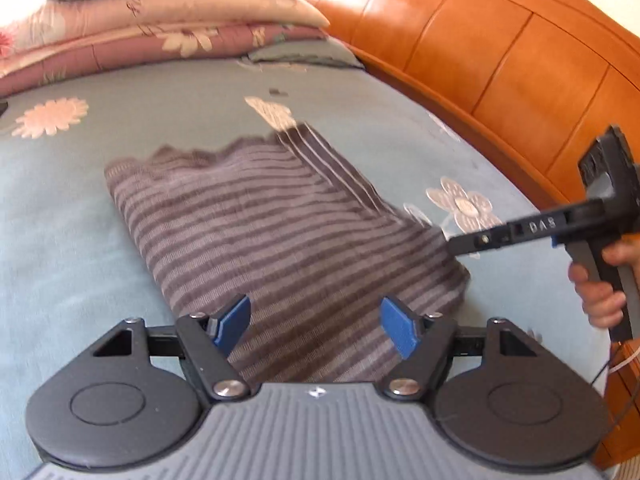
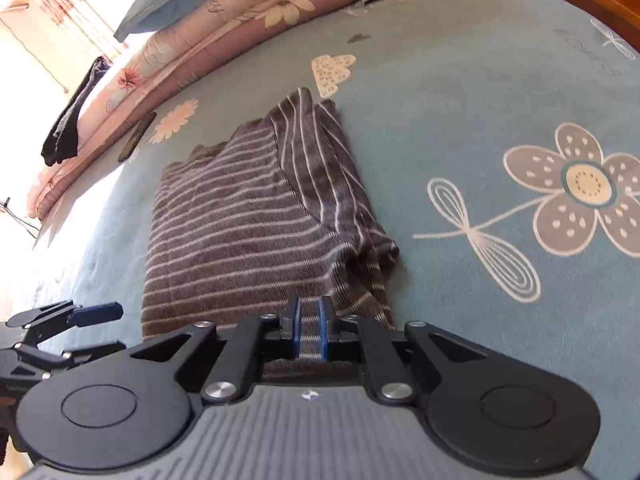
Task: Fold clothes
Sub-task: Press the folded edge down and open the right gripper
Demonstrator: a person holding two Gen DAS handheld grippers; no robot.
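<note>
So the striped garment [image 1: 280,236] is lying folded on the bed [image 1: 80,240], roughly in the middle of the teal flowered bedspread; grey-brown with thin pale stripes, and one sleeve or flap is laid over its right side so the stripes there run the other way. The far edge looks a bit wavy and bunched.

Left tongs [image 1: 316,328] are spread wide over the near end of the garment; blue pads well apart and nothing between them that they press on, just cloth below.

Right tongs [image 2: 309,330] are nearly closed, only a narrow gap between the blue pads; striped cloth shows through that gap at the garment's near edge, but I honestly can't tell if the pads are pinching it or just sitting above it. In the left view a hand [image 1: 600,292] holds that tool by its grip.

Behind it all there's a stack of folded quilts [image 1: 160,28] and an orange wooden headboard [image 1: 500,60] along the right.
</note>
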